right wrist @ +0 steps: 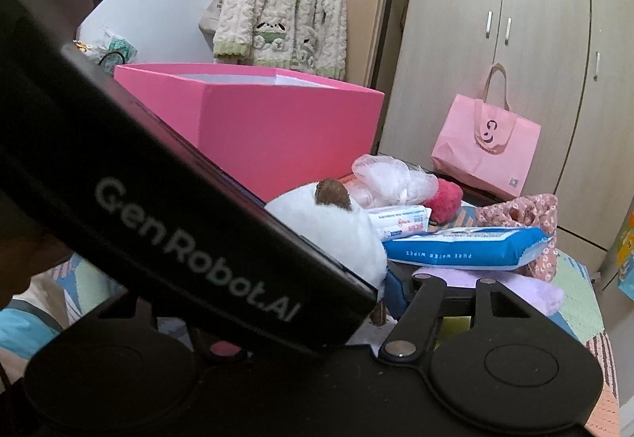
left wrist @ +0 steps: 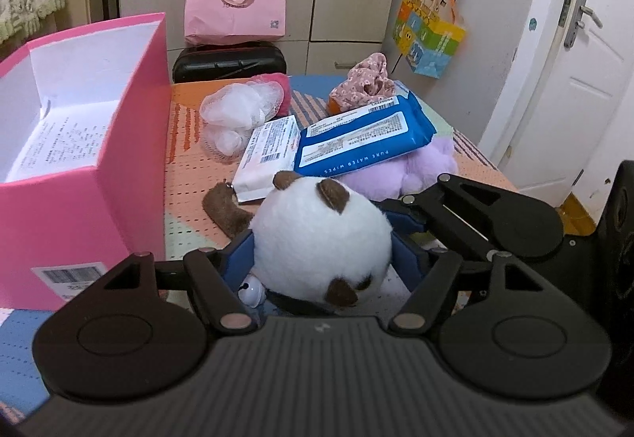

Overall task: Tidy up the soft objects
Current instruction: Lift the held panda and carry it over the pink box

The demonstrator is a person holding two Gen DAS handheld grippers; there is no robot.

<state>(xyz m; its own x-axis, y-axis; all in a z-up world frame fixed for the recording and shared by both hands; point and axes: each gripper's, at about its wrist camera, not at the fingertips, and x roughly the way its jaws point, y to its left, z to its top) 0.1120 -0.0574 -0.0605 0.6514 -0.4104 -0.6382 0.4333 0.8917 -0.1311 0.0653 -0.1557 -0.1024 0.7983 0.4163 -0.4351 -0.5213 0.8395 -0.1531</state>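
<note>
On a patterned mat (left wrist: 190,167), the left gripper (left wrist: 321,258) has its blue pads pressed against both sides of a round white plush toy with brown ears (left wrist: 321,239); the right gripper (right wrist: 392,290) reaches in beside it, one blue finger (right wrist: 396,294) at the toy's flank, its grip impossible to judge behind the other tool's black body; an open pink cardboard box (left wrist: 119,144) stands just left; a blue pack of wipes (left wrist: 364,140) lies on a lilac plush (left wrist: 416,167) beyond.
</note>
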